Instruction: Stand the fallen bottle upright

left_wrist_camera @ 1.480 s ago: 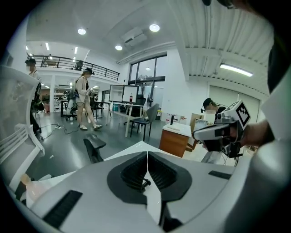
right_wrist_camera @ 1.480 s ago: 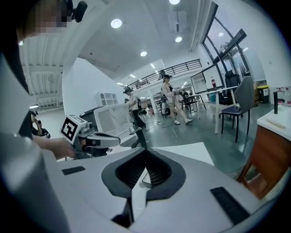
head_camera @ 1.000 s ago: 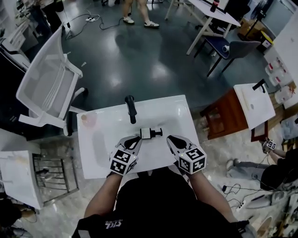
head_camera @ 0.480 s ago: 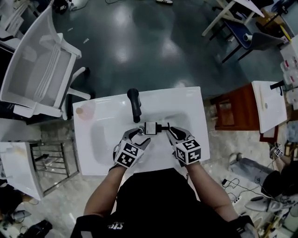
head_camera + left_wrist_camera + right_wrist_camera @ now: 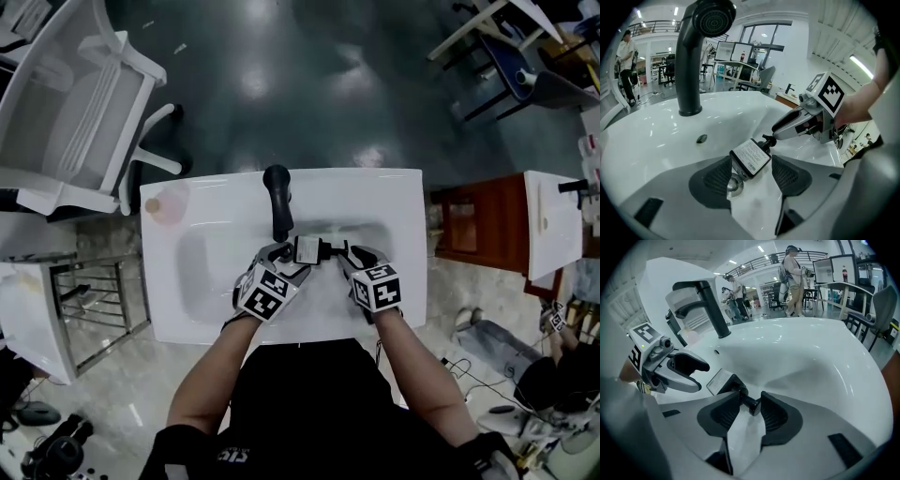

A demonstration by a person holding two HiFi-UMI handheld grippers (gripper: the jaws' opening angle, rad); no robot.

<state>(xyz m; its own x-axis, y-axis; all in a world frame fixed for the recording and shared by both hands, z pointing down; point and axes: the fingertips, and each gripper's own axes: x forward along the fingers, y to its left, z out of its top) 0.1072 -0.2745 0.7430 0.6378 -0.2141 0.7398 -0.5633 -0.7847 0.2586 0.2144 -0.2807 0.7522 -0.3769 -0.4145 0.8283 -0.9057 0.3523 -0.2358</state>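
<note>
Your left tongs (image 5: 751, 164) are opening, bottle (image 5: 749, 157) body between the pads, unpressed. Right tongs (image 5: 750, 399) are opening too, around the pump head (image 5: 767, 140). The bottle lies on its side in the sink (image 5: 211, 281) - over the drain (image 5: 733, 185), near the faucet (image 5: 278, 199).

Bottle label (image 5: 750, 156): white panel with lines of fine print and a barcode; the print is too small to read.
Left marker cube (image 5: 265, 292): black-and-white square pattern; no letters or digits.
Right marker cube (image 5: 377, 288): same kind of pattern; no letters or digits.
Shirt print (image 5: 234, 456): small white lettering on black cloth; illegible.
Legible text: none.
</note>
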